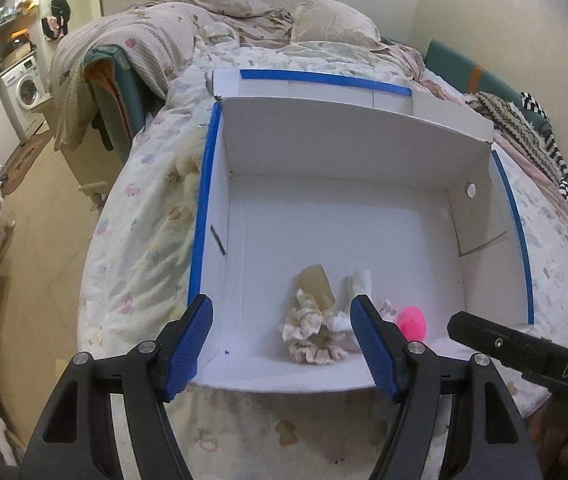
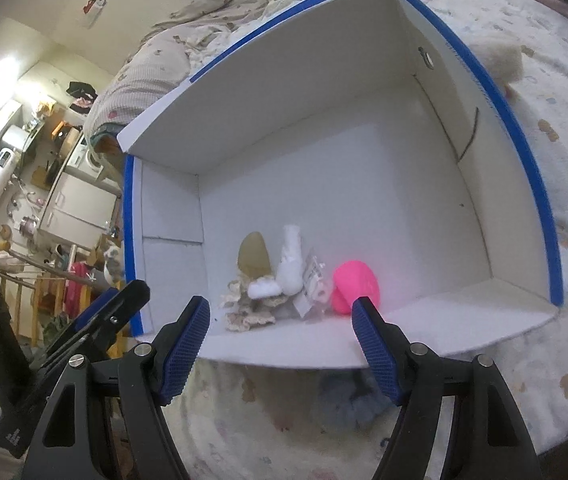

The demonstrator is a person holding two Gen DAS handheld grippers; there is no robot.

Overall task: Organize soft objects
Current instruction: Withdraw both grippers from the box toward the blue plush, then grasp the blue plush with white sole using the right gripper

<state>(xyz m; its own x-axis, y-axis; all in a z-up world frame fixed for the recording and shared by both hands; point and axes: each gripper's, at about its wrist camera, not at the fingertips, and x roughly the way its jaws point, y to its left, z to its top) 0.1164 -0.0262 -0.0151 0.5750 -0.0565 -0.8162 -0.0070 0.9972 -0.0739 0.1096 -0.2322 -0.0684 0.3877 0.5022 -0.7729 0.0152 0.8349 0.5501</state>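
A white box on the bed holds a cream scrunchie, pink ball and perhaps a sponge. Both grippers' jaws gape empty: left gripper, right gripper.

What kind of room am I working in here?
Probably a small studio flat: the white box sits on a bed with rumpled bedding, and a washing machine stands nearby.

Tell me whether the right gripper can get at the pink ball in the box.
Probably yes: the right gripper is open and empty, the white box is open-topped, and the pink ball lies uncovered near the front wall.
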